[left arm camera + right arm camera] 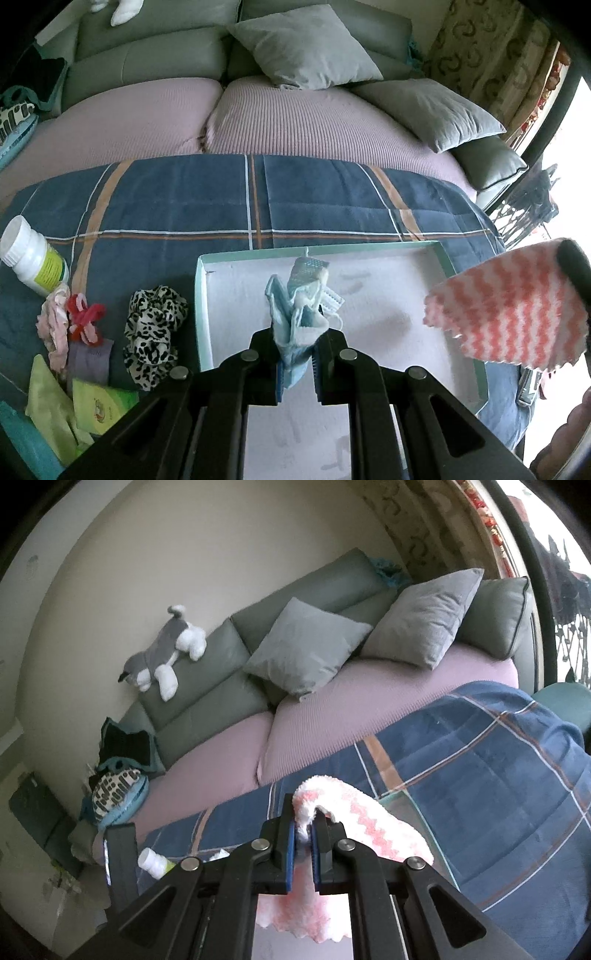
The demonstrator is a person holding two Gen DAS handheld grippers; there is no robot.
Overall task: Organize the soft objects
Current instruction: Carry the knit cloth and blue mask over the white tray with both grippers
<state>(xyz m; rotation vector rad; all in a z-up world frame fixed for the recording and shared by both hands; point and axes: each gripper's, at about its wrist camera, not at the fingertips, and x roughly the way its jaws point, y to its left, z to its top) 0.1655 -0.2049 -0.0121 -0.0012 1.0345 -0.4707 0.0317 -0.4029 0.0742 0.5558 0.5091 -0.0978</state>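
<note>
Blue face mask (295, 325) clamped in the left hand-held gripper (297, 354) over the tray (447, 258); right hand-held gripper (303, 843) pinches the pink-striped cloth (373, 830).

A crumpled light-blue cloth bundle (295, 317) stands upright over the white tray (384, 314); a pink-and-white zigzag cloth (506, 310) hangs at three o'clock.

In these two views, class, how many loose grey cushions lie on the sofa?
2: one cushion leans on the backrest mid-sofa; the other sits nearer the window. More may be hidden.
</note>
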